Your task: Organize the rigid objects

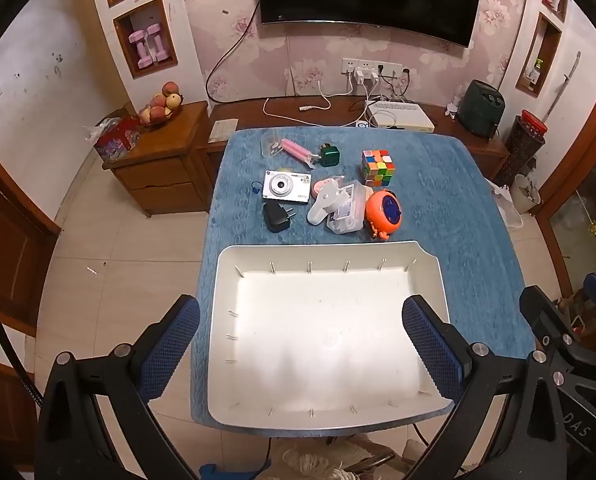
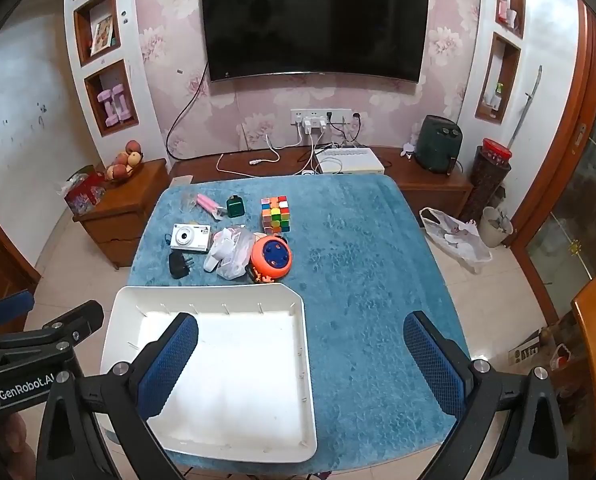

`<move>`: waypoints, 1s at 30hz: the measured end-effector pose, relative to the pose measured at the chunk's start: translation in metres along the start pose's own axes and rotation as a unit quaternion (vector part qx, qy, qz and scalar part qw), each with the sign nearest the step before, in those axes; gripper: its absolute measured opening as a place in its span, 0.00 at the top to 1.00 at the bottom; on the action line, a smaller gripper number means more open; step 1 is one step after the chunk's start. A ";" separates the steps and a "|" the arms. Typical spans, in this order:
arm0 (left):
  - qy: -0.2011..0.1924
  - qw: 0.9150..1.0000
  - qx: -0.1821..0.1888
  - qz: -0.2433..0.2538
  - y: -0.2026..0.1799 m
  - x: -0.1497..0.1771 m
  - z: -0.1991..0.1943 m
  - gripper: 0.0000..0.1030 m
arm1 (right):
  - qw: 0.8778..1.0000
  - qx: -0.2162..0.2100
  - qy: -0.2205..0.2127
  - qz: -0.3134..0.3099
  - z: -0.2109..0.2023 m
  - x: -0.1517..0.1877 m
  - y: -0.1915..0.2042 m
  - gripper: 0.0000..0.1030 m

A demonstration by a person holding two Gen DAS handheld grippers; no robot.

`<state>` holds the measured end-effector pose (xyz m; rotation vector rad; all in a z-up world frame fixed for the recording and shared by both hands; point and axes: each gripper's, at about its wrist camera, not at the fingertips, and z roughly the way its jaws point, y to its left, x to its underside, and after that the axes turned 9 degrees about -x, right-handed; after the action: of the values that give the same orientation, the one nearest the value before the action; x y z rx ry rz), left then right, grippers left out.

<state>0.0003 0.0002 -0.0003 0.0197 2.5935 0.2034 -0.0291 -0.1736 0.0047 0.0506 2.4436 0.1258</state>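
Note:
A white tray (image 1: 329,254) (image 2: 307,360) sits empty on the near part of a blue-covered table (image 1: 457,208) (image 2: 369,260). Behind it lie a white camera (image 1: 286,186) (image 2: 190,236), a black plug adapter (image 1: 276,216) (image 2: 179,265), an orange round toy (image 1: 383,210) (image 2: 272,256), a colour cube (image 1: 377,167) (image 2: 275,214), a green box (image 1: 329,155) (image 2: 235,205), a pink item (image 1: 296,150) (image 2: 208,203) and a clear plastic box with a white piece (image 1: 337,204) (image 2: 230,254). My left gripper (image 1: 299,344) is open above the tray. My right gripper (image 2: 299,356) is open above the tray's right edge. Both are empty.
A wooden cabinet (image 1: 166,160) (image 2: 126,208) with a fruit bowl stands left of the table. A low TV bench (image 1: 337,110) with a white box (image 1: 401,116) and cables is behind. A bin (image 2: 493,226) and a bag (image 2: 455,238) sit on the floor at right.

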 end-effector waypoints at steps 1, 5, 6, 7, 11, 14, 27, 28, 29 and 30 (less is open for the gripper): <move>0.000 1.000 0.000 0.000 0.000 0.000 0.000 0.02 | 1.000 0.001 0.001 -0.001 0.000 0.000 0.000 0.00; 0.000 1.000 -0.001 0.000 0.000 0.000 0.000 0.02 | 1.000 0.007 0.000 -0.009 0.000 0.002 0.003 0.00; 0.000 1.000 -0.001 0.000 0.000 0.000 0.000 0.02 | 1.000 0.007 -0.001 -0.010 -0.001 0.001 0.003 0.00; 0.000 1.000 -0.002 0.000 0.000 0.000 0.000 0.02 | 1.000 0.005 -0.003 -0.011 -0.001 0.002 0.004 0.00; 0.002 1.000 -0.002 -0.001 0.000 -0.009 0.002 0.02 | 1.000 0.004 0.000 -0.014 0.000 0.003 0.004 0.00; 0.000 1.000 -0.003 -0.002 -0.002 -0.002 0.004 0.02 | 1.000 0.006 0.004 -0.012 0.001 0.003 0.002 0.00; 0.005 1.000 -0.004 -0.005 0.002 0.010 0.004 0.02 | 1.000 0.004 0.007 -0.022 0.001 0.006 0.006 0.00; 0.007 1.000 -0.005 -0.005 0.002 0.010 0.004 0.02 | 1.000 0.004 0.007 -0.022 0.001 0.006 0.006 0.00; 0.007 1.000 -0.005 -0.005 0.002 0.011 0.004 0.02 | 1.000 0.004 0.008 -0.021 0.001 0.006 0.006 0.00; 0.005 1.000 -0.005 -0.005 0.002 0.011 0.004 0.02 | 1.000 0.004 0.008 -0.022 0.001 0.006 0.007 0.00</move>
<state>-0.0069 0.0032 -0.0087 0.0016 2.6026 0.2127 -0.0329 -0.1666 0.0011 -0.0005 2.4589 0.0968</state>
